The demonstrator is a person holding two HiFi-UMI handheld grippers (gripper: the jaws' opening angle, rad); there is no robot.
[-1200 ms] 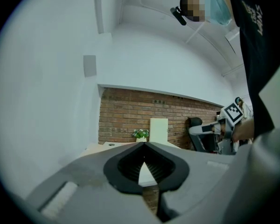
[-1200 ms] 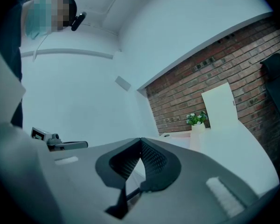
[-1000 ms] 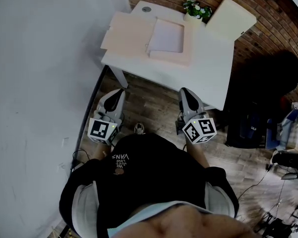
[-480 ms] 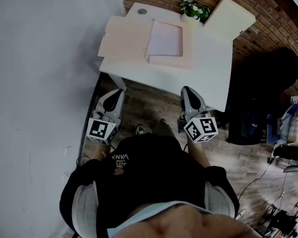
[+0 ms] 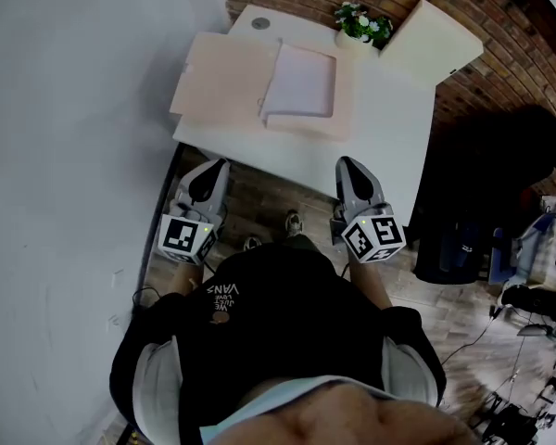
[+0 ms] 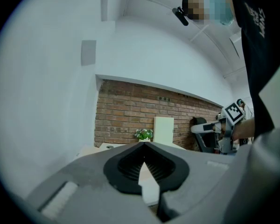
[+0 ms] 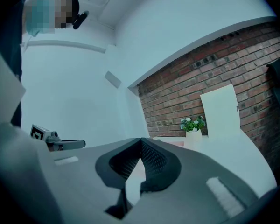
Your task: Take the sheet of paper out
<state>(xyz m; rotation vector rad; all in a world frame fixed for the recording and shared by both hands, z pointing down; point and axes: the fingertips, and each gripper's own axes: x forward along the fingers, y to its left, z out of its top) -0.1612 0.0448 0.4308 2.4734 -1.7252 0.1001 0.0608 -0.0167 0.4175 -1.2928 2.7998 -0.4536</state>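
On the white table point(image 5: 389, 146) lies an open pinkish folder point(image 5: 218, 77), and a pale sheet of paper point(image 5: 299, 83) rests on its right half. My left gripper point(image 5: 213, 165) and right gripper point(image 5: 346, 163) hover side by side over the wooden floor, just short of the table's near edge and pointing at it. Both are shut and empty, with the ribbed pads meeting in the left gripper view point(image 6: 143, 144) and in the right gripper view point(image 7: 141, 140). Neither touches the table or the folder.
A small potted plant point(image 5: 360, 24) and a cream board point(image 5: 433, 43) stand at the table's far side against the brick wall. A white wall point(image 5: 65, 156) runs along the left. Dark furniture point(image 5: 505, 156) and cables point(image 5: 486, 332) crowd the floor to the right.
The person has stepped towards the table, carrying both grippers forward. The table's near edge now lies close in front of the fingertips. Both pairs of jaws stayed shut.
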